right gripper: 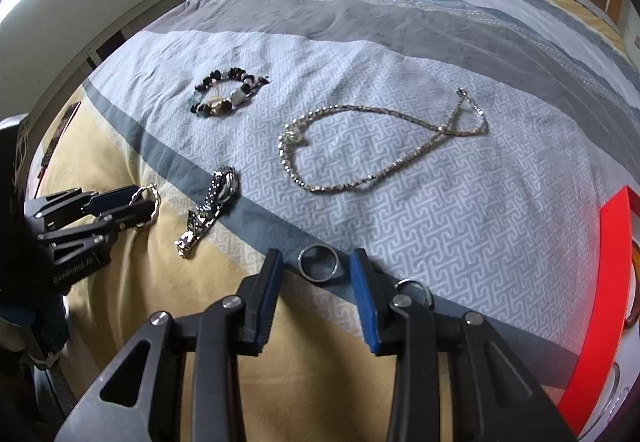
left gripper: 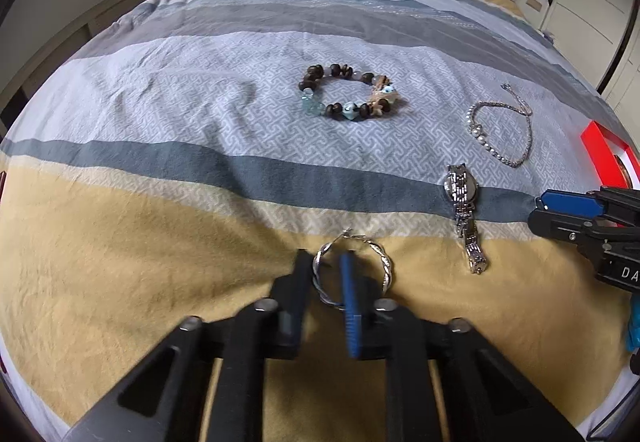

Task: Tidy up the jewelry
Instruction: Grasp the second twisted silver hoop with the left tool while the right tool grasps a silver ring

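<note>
On the striped bedspread (left gripper: pixel 168 114), the left gripper (left gripper: pixel 326 262) has its jaws narrowed around one side of a twisted silver hoop earring (left gripper: pixel 380 258), whose rim runs between them; I cannot tell if they grip it. Ahead lies a beaded bracelet (left gripper: pixel 348 94), to the right a silver watch (left gripper: pixel 464 210) and a chain necklace (left gripper: pixel 500 126). Only the right wrist view shows the right gripper (right gripper: pixel 318 262), jaws spread, with a plain ring (right gripper: pixel 319 263) between the tips and a second ring (right gripper: pixel 416 290) behind its right finger. A red tray (right gripper: pixel 600 282) sits far right.
</note>
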`<state>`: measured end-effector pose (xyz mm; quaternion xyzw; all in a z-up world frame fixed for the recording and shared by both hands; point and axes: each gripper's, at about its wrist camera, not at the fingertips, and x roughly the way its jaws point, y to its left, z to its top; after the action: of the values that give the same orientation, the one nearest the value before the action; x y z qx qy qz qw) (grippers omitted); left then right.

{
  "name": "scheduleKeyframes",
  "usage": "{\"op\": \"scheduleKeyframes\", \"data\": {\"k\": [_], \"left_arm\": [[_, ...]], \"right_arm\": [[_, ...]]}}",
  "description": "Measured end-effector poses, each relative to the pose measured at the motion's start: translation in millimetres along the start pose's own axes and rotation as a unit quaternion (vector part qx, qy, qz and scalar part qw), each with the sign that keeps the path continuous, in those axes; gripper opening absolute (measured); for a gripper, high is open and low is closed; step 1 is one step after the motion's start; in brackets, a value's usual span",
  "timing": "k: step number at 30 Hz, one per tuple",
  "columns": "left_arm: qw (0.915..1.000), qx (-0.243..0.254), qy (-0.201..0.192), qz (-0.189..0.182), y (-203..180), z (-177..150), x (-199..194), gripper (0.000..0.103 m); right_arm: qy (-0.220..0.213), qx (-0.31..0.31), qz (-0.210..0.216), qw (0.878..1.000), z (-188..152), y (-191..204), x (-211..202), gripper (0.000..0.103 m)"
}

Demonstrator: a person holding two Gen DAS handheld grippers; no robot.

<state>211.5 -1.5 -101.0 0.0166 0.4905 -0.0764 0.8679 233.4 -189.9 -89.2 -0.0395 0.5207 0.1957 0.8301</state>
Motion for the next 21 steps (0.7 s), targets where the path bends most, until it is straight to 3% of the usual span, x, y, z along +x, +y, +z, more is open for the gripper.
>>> {"op": "scheduleKeyframes", "data": {"k": [3,12,21], "left_arm": [[1.0000,0.004,-0.007,0.000,-2.8,-1.5,-2.0,0.007],[0.9998,0.000,-0.017,-0.011,-5.8,-4.6,-24.2,0.006],[0.9988,0.020,-0.045,-0.007,-27.6,-11.1,-73.3,0.006]], "right_arm": [[0.005,-0.009,0.002,1.000,-1.6,3.7,0.9,0.020],[-0.007,-0.021,0.014,1.000,-10.6,19.3,-24.5,0.019],[-0.053,-0.007,0.018,0.998,-30.5,20.8,-93.3,0.019]]}}
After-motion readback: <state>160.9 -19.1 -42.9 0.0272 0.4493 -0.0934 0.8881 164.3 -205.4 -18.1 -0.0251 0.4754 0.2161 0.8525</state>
